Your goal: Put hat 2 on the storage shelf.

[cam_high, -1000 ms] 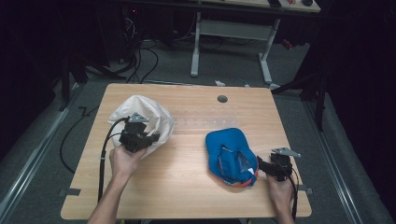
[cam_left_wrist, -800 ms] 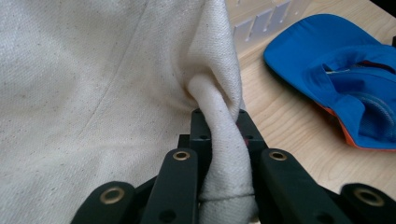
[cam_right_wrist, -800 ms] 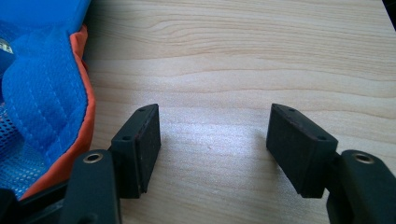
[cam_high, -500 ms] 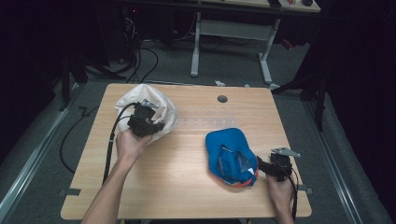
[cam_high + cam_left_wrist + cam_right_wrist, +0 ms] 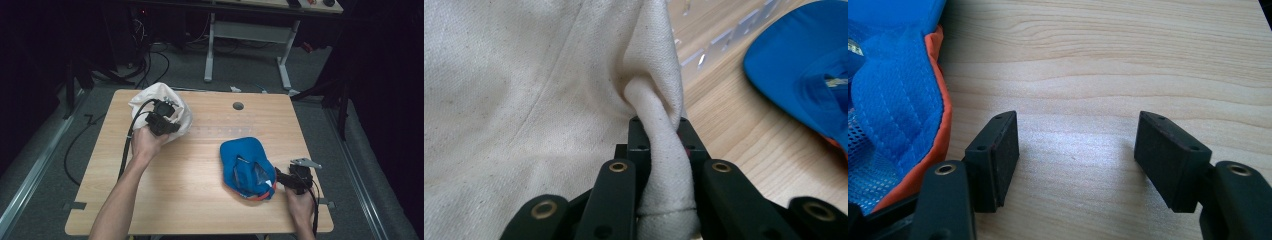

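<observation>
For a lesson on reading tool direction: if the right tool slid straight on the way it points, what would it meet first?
Probably the blue cap: in the high view the open right tool points at it, close by.

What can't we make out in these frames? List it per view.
- High view: the left gripper fingers are hidden by its own body and the hand, so the grip on the white cloth is unreadable there.
- Left gripper view: the white cloth runs off the left and top edges; its full shape is unclear.
- Right gripper view: the blue cap is cut by the left edge.
- High view: the label inside the blue cap is too small to read.
</observation>
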`<state>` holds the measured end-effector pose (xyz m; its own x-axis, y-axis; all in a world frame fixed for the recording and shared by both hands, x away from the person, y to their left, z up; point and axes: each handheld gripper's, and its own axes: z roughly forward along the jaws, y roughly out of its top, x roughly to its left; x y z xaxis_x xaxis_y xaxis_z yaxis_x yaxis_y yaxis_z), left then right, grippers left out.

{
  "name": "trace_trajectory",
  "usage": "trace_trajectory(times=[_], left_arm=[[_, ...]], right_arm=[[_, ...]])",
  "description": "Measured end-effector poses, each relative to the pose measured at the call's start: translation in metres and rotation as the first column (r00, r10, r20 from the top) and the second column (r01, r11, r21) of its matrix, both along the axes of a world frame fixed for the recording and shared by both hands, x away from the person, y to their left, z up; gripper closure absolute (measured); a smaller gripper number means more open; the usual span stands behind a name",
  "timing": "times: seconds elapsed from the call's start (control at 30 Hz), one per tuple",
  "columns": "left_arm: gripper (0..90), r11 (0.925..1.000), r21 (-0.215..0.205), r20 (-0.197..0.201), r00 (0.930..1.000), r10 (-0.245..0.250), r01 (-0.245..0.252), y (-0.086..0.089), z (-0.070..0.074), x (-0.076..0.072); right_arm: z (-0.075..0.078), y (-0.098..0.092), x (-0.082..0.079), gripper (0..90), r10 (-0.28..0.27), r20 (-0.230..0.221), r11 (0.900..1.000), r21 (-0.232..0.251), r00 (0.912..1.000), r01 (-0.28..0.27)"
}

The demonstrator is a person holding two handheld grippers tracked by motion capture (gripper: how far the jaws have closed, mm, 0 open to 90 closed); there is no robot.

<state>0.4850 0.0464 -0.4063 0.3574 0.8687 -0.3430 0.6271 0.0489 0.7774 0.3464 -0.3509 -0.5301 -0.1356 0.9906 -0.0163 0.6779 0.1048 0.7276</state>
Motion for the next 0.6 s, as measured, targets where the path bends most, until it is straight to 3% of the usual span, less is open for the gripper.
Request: trace_trajectory(times=[0.6], left_arm=[[81.7,0.9946,0.103,-0.055,0.9985,0.001,0.004,-0.015,-0.01,0.02]], right_arm=[[0.0,0.0,0.0,34.5,0.0,0.0,1.0,0.0,1.0,0.0]])
